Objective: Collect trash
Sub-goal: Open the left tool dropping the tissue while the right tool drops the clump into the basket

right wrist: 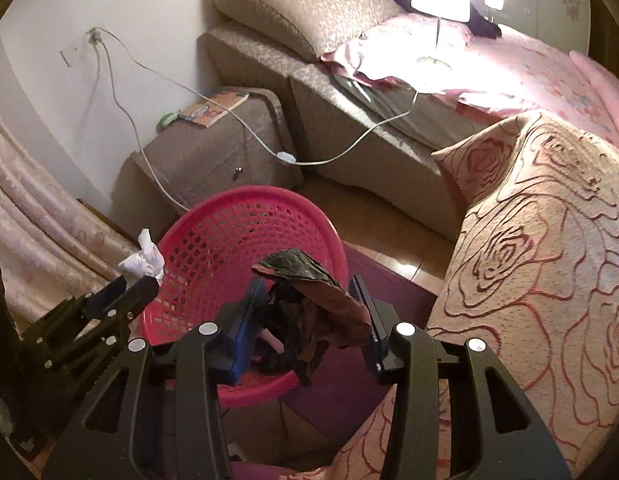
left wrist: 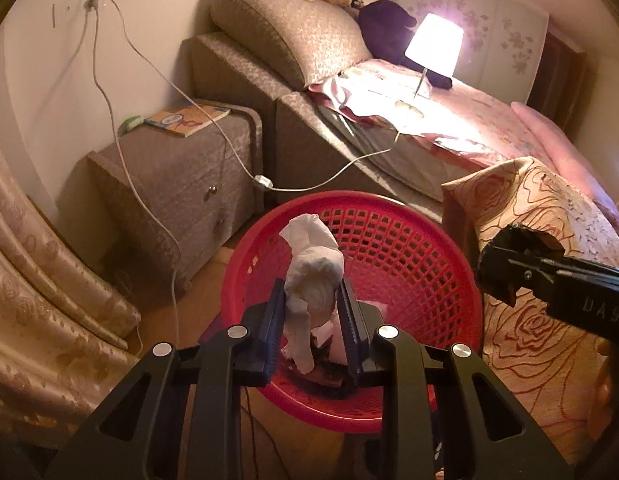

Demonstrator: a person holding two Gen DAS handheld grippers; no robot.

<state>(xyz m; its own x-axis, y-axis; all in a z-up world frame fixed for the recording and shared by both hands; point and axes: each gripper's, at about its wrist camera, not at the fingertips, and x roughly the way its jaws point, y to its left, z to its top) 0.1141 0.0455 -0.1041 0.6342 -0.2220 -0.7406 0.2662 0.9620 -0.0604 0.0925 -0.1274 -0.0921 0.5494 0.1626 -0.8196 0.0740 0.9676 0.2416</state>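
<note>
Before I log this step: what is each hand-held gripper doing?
Left hand-held gripper: shut on the crumpled white tissue, over the red basket.
Right hand-held gripper: shut on a dark brown wrapper.

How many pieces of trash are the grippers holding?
2. White crumpled tissue in the left gripper, over the red basket. Brown crumpled wrapper in the right gripper, over the basket's edge.

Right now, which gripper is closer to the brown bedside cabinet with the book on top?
Left. The left gripper hangs over the basket's cabinet side, holding white tissue; the right gripper sits on the far side, by the rose-patterned cover.
</note>
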